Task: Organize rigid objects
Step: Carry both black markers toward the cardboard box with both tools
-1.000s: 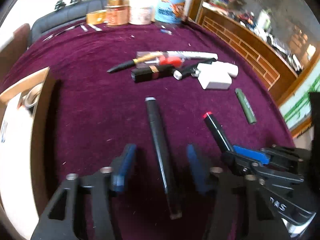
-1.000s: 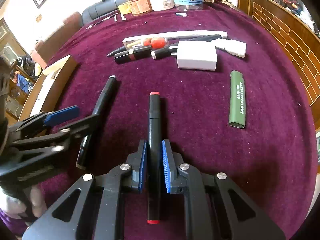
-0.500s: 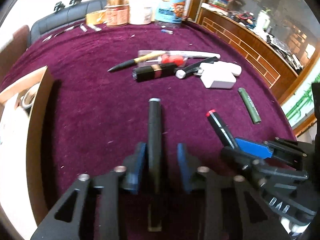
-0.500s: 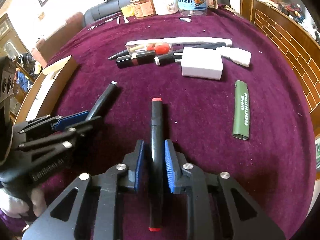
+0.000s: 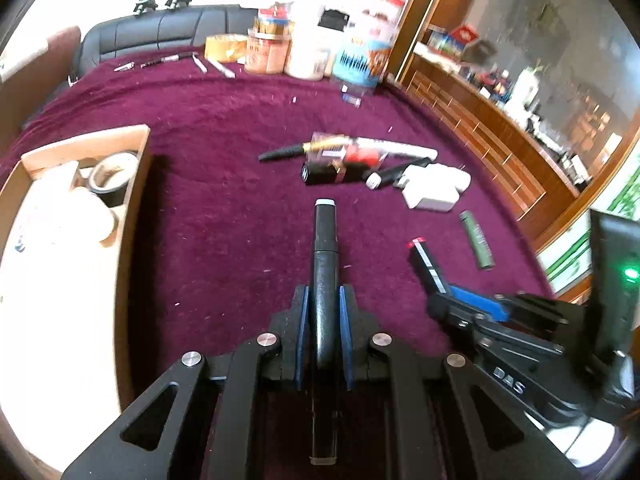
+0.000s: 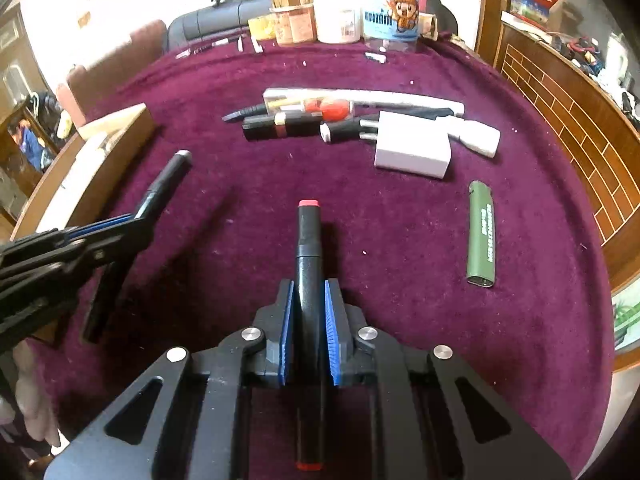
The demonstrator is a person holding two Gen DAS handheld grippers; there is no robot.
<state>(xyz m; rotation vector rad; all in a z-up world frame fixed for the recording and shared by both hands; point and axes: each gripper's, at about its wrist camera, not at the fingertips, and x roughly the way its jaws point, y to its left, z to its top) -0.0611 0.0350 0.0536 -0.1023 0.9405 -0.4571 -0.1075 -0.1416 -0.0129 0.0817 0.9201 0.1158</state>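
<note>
My left gripper (image 5: pixel 323 300) is shut on a black marker with a grey cap end (image 5: pixel 325 248), lifted above the purple cloth; it also shows in the right wrist view (image 6: pixel 160 192). My right gripper (image 6: pixel 309 296) is shut on a black marker with a red cap end (image 6: pixel 307 240), also lifted; it shows in the left wrist view (image 5: pixel 426 264). On the cloth ahead lie a black lipstick tube (image 6: pixel 280 126), a white charger (image 6: pixel 412 148), a green lighter (image 6: pixel 482 236) and a long white case (image 6: pixel 380 100).
An open cardboard box (image 5: pixel 136 184) with tape rolls stands at the left. Jars and tubs (image 6: pixel 344 16) line the table's far edge. A wooden cabinet (image 6: pixel 568 104) runs along the right side. A black sofa (image 5: pixel 160 36) is behind the table.
My left gripper closed on the grey-capped marker and lifted it. My right gripper kept its hold on the red-capped marker and rose with it.
</note>
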